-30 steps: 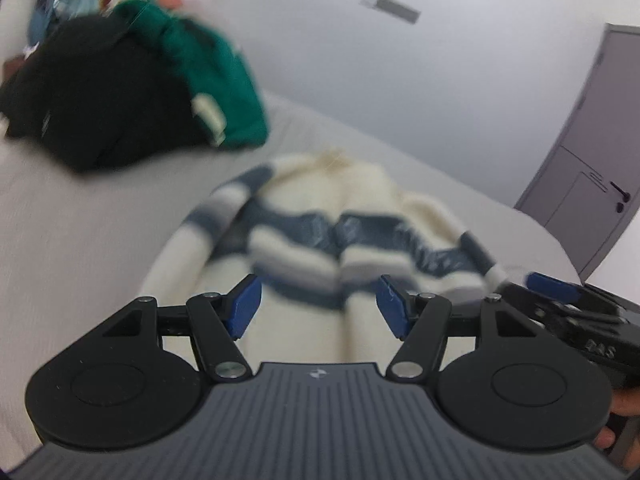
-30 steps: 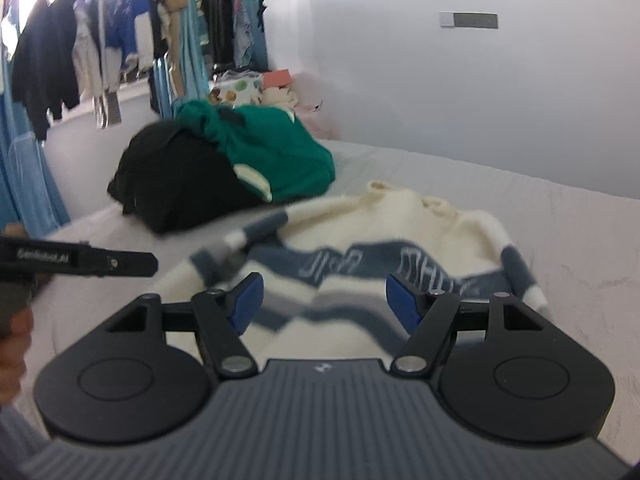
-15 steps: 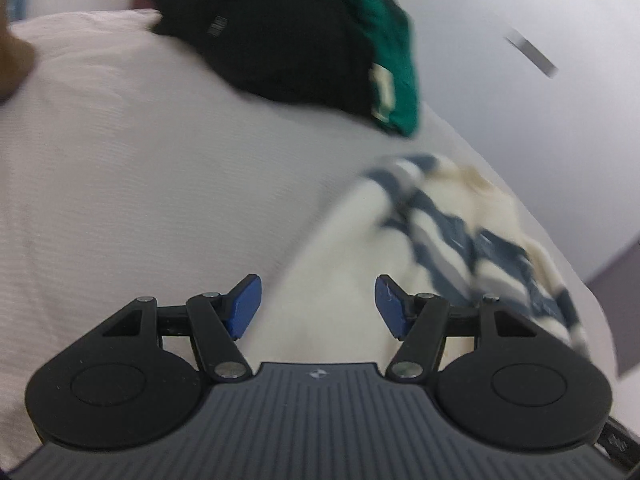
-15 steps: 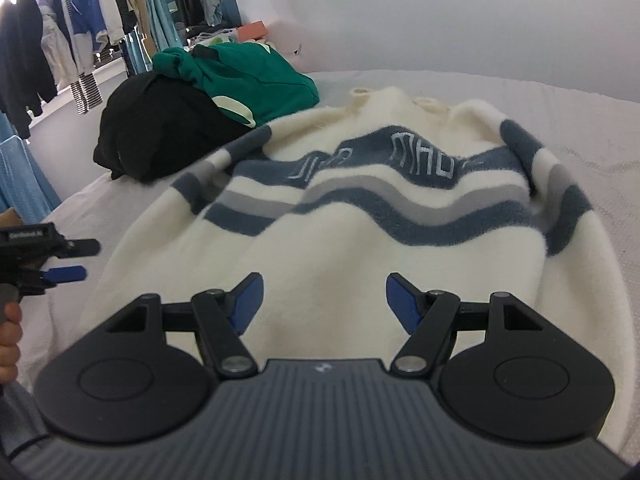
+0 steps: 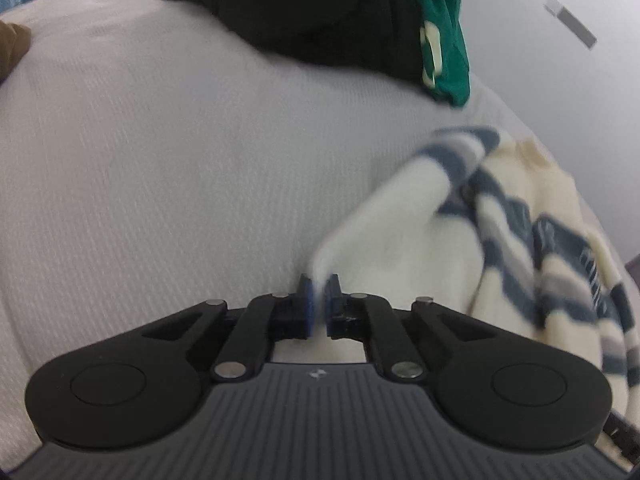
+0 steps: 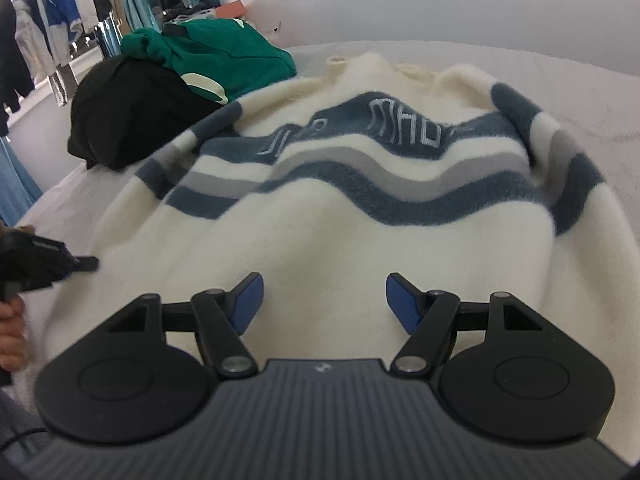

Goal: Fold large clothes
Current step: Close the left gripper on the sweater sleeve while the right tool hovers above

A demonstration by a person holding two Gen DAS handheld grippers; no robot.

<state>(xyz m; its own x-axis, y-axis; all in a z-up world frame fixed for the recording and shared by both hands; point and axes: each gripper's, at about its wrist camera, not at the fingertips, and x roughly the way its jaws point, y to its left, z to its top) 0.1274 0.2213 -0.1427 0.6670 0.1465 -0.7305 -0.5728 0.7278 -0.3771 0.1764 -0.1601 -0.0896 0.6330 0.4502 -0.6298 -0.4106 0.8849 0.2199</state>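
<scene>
**Sweater** (image 6: 320, 208): cream knit with blue and grey bands, lying front up on the bed (image 5: 160, 160). It lies directly ahead of the right hand-held gripper, neck at the far end. One sleeve lies along the edge that runs ahead and to the right of the left hand-held gripper.

**Left hand-held gripper** (image 5: 319, 300): jaws drawn together, with a thin cream edge of the sweater pinched between the blue pads. This looks like the near corner or the sleeve end; blur hides which. From the right wrist view it sits off to the left, with part of a person's hand (image 6: 12, 332) behind it.

**Right hand-held gripper** (image 6: 324, 300): jaws spread wide, holding nothing, poised over the near part of the sweater's body.

**Other items:** a black garment (image 6: 132, 116) and a green garment (image 6: 224, 56) heaped well beyond the sweater, to the left. Hanging clothes (image 6: 60, 32) stand further off on the left.

**Step in hand, as judged:** securing the near corners before the first fold.

**Handling notes:**
- The pinch on the left looks shallow, so check it has enough cloth before lifting. A fluffy knit may slip.
- Set the right jaws on the matching near corner, not mid-panel.
- Lift both sides together and keep the hem taut.
- Keep the fold clear of the heaped garments.
</scene>
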